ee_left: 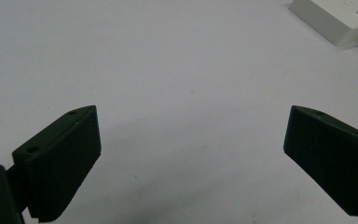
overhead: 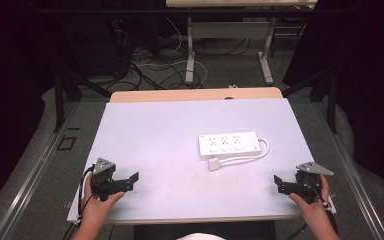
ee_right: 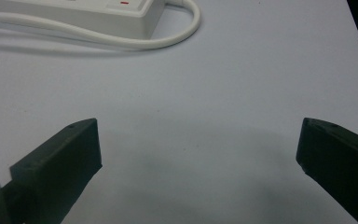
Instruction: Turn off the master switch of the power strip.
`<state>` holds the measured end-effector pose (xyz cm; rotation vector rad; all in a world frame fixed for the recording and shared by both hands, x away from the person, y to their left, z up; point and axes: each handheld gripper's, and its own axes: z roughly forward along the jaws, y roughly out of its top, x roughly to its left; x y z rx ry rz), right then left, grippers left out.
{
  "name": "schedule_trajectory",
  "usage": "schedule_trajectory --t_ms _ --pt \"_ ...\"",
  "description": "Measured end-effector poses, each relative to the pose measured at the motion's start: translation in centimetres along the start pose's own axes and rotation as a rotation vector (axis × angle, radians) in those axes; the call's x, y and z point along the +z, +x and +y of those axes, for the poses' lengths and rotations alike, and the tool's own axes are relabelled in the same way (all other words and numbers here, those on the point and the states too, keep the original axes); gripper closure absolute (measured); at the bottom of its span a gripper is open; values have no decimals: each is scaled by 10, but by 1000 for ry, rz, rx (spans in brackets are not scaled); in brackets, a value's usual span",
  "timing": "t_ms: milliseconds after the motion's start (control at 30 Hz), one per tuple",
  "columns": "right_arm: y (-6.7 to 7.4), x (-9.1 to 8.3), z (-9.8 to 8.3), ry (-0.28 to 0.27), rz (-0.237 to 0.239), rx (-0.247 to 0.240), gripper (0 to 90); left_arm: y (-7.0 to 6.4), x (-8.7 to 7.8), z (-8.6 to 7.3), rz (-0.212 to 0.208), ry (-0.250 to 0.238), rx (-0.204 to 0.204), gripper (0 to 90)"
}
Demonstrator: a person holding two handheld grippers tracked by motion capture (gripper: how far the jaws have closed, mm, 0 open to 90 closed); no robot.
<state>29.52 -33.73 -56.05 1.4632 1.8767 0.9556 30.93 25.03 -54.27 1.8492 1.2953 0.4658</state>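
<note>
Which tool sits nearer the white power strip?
Right. The right tool lies below and right of the white plastic power strip; the left tool lies farther off, to the strip's lower left.

High view: flat white tabletop [overhead: 160, 135] bright, lit from above; room around it very dark, corners at 10 and 2 o'clock nearly black. Picture a bit soft and grainy. Right gripper view: wide grey shadow on tabletop at 6 o'clock, black jaws blurry up close. Left gripper view: faint shadow, long white plastic power strip [ee_left: 335, 18] fuzzy at 1 o'clock.
</note>
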Motion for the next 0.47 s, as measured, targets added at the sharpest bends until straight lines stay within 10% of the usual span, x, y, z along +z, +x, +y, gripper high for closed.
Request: schedule_trajectory --t_ms 467 --pt "-2 -2 0 4 12 2 0 0 0 0 -1 -1 0 40"
